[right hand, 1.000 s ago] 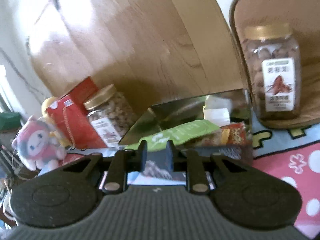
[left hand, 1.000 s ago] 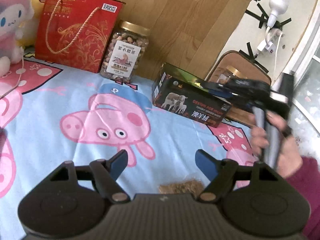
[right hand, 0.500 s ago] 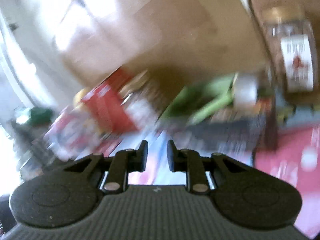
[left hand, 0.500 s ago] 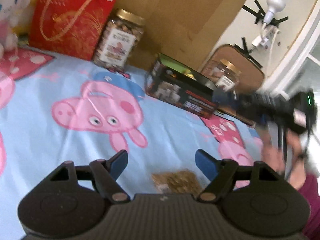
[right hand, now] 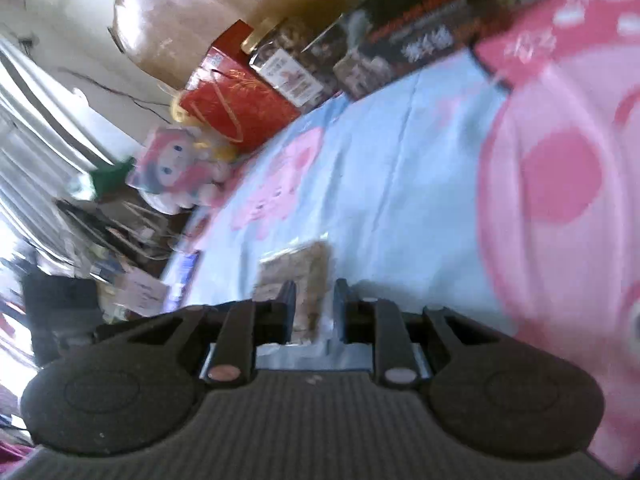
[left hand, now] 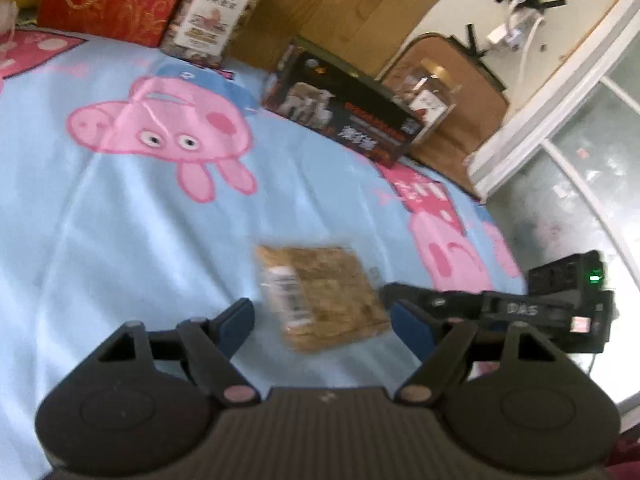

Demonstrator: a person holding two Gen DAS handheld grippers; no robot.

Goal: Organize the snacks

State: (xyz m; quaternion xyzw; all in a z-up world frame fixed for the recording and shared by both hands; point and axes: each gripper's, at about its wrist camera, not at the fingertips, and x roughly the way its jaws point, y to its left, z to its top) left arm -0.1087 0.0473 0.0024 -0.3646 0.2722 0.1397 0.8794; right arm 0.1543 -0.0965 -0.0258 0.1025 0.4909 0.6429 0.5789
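Your left gripper [left hand: 320, 320] is spread wide over the snack pack [left hand: 320, 294] on the blanket [left hand: 120, 220], not touching. Right gripper [right hand: 314, 300] has a narrow gap btwn fingers, pack edge in it; can't tell if it's pinched, pic too blurry.

A flat clear snack packet [left hand: 320, 296] of golden-brown pieces with a white label lies on the blue cartoon-pig bedspread [left hand: 120, 240] at lower centre of the frame, while a dark open-topped snack box [left hand: 344, 120] stands upper centre by the wooden headboard.
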